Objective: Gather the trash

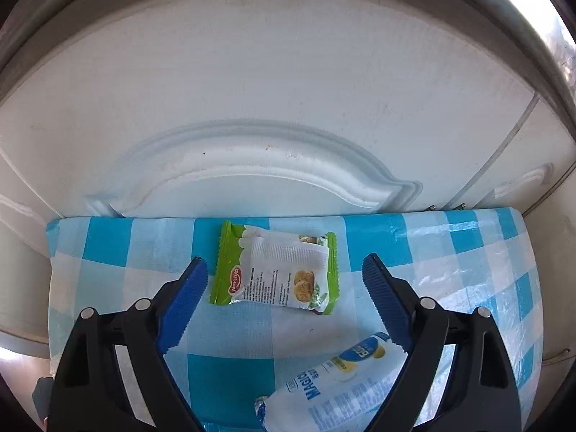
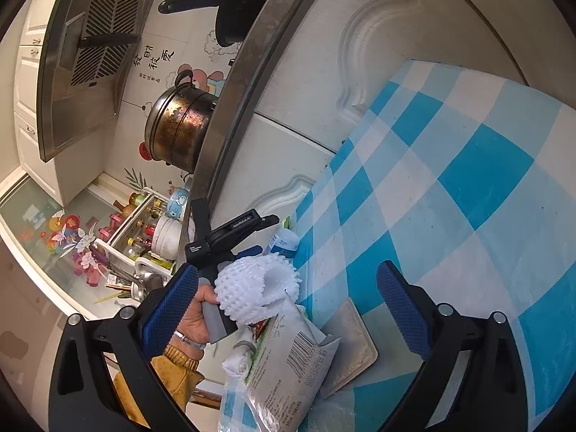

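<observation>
The green biscuit wrapper [image 1: 275,270] lies flat on the blue checked tablecloth [image 1: 108,252] near its far edge, between the spread, empty jaws of the left gripper [image 1: 284,264]. The right gripper [image 2: 288,280] is likewise released, holding nothing, near a white foam fruit net [image 2: 252,291].

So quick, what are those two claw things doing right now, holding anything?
Left gripper: open, holding nothing, hovering over the green snack wrapper.
Right gripper: open, holding nothing, with a white foam net lying ahead.
</observation>
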{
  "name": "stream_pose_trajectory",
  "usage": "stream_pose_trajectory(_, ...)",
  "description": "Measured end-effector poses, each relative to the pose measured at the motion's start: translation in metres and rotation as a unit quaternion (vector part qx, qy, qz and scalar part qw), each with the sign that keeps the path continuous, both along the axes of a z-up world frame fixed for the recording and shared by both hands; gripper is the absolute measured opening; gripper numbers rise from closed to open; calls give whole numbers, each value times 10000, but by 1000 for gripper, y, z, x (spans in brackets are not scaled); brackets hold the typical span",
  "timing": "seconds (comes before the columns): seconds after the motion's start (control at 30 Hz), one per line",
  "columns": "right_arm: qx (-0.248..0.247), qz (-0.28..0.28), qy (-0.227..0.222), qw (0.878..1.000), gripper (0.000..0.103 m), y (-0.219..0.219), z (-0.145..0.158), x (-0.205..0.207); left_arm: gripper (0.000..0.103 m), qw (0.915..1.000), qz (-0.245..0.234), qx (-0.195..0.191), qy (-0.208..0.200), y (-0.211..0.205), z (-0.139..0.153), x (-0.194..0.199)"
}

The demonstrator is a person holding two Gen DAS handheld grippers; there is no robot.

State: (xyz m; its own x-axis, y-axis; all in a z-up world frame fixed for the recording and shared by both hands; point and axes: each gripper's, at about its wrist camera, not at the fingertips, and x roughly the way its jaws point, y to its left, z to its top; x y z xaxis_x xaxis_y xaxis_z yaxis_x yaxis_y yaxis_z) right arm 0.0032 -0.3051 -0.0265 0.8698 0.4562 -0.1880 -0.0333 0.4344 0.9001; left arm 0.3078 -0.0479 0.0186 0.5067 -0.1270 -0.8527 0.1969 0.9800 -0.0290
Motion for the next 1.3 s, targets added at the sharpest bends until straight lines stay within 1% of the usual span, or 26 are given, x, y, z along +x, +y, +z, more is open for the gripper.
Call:
stream_pose_trajectory(0.07,-21,22,9,10000,98,1,0,1,88,9999,-3,-2,116,-2,-8,3)
stream_pose_trajectory(0.2,-59,58,26,10000,98,4,0,2,87,9996,-56,63,284,-4,-13,9)
stream_pose_trajectory(0.27,-60,58,26,10000,98,5,0,2,77,9994,-69,148,293,-4,-14,10)
stream_pose_trajectory(0.3,-66,50,26,10000,98,5,1,2,76,9994,-95,177,267,-4,-13,11)
stream_pose_trajectory(0.43,-99,69,41,9999,98,6,1,3,65,9993,-160,314,155,-7,-11,6)
stream_pose_trajectory(0.57,-219,108,24,9997,98,9,3,4,56,9988,-263,396,112,-10,-8,-7)
stream_pose_trajectory(0.8,-585,164,-58,9981,98,16,13,5,56,9975,-649,244,119,-21,-4,-53)
stream_pose_trajectory(1.0,-734,170,-85,9971,98,16,15,4,56,9955,-932,101,167,-31,-1,-105)
stream_pose_trajectory(1.17,-821,232,-83,9963,98,18,16,4,56,9936,-1111,-25,197,-35,1,-140)
stream_pose_trajectory(1.23,-907,286,-73,9954,98,21,18,5,56,9940,-1085,-96,114,-31,5,-152)
stream_pose_trajectory(1.27,-939,322,-76,9950,98,22,19,4,56,9940,-1080,-179,87,-18,6,-155)
stream_pose_trajectory(1.3,-972,374,-84,9945,98,25,19,4,56,9944,-1027,-230,41,-13,10,-159)
